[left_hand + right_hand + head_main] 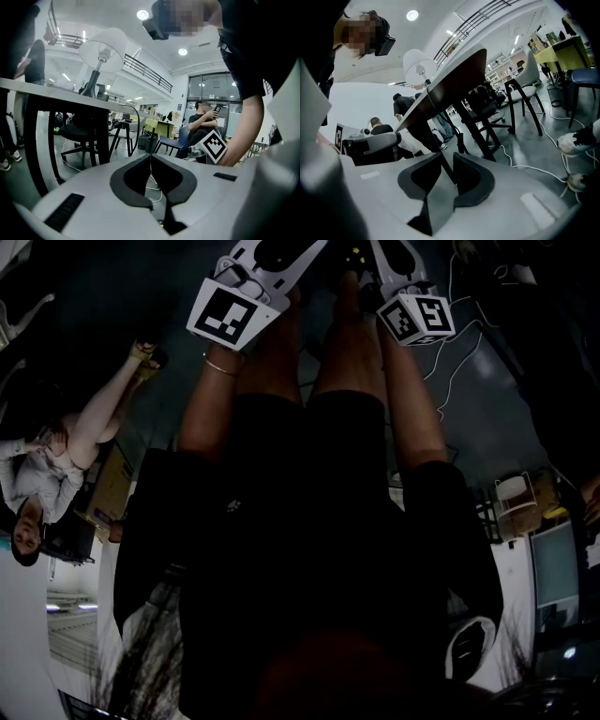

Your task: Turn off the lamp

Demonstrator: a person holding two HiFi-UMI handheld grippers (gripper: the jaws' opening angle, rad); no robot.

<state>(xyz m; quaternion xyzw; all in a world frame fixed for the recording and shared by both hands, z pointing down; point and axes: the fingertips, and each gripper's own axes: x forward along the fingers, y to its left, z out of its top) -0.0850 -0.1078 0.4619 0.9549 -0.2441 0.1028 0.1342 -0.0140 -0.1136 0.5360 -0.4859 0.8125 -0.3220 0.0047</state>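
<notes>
I'm watching the lamp [101, 56] from low down through the left gripper view. It is standing on the pale top of a table [47, 90], up and to the left of the jaws and well apart from them. Its shade [104, 47] is showing as a plain white cone, narrower at the top and flaring toward the bottom. The shade is sitting on a short pale socket above a dark stem [92, 82] that is widening into a dark base. It is reading bright white against the ceiling, but I cannot tell whether the bulb inside is burning. The left gripper [150, 155] is holding its dark pads together at the tips with nothing between them, and only a white cable [157, 192] on the floor is showing through the slit lower down. In the right gripper view the same lamp [419, 65] is appearing above the table's dark underside, its white shade rounded by the lens and its thin stem running down to the tabletop edge, again far from the jaws. The right gripper [447, 157] is standing with its jaws a little apart and gripping nothing, with a dark table leg [437, 123] showing through the gap behind them. In the head view the two grippers are lying side by side beyond the person's legs, marker cubes facing the camera.
</notes>
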